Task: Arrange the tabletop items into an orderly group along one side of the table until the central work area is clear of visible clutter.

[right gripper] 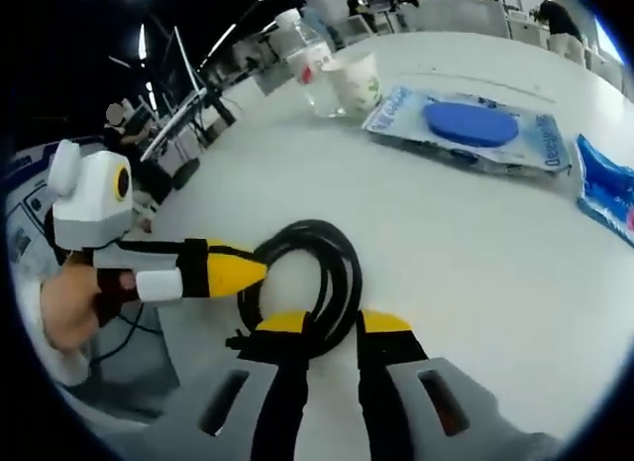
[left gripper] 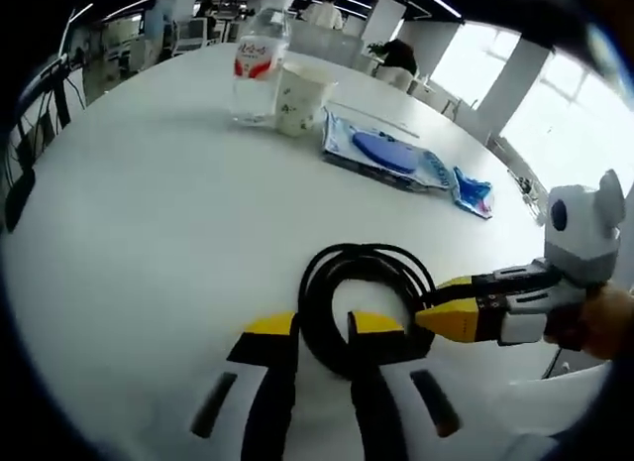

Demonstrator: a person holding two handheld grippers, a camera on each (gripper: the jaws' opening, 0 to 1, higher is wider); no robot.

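A coiled black cable (left gripper: 362, 302) lies on the white table (left gripper: 149, 243), low and centre in the left gripper view, and both tongs meet at it. The left tongs (left gripper: 322, 332) rise from the bottom edge with their 2 yellow-tipped jaws spread, 1 jaw on each side of the near strand of the coil. The right tongs (left gripper: 436, 317) reach in from the right edge of that frame, their yellow tips pressed together on the coil's right side.

In the right gripper view the right tongs (right gripper: 332, 327) sit bottom centre, straddling the near part of the cable (right gripper: 317, 283), and the left tongs (right gripper: 253, 273) come in from the left with tips at the coil's left edge.

Toward the top of the left gripper view stand a clear water bottle (left gripper: 258, 69) and a paper cup (left gripper: 299, 99), just beside each other. To their right lies a flat packet with a blue oval inside (left gripper: 381, 154), and further right a small blue wrapper (left gripper: 474, 193).
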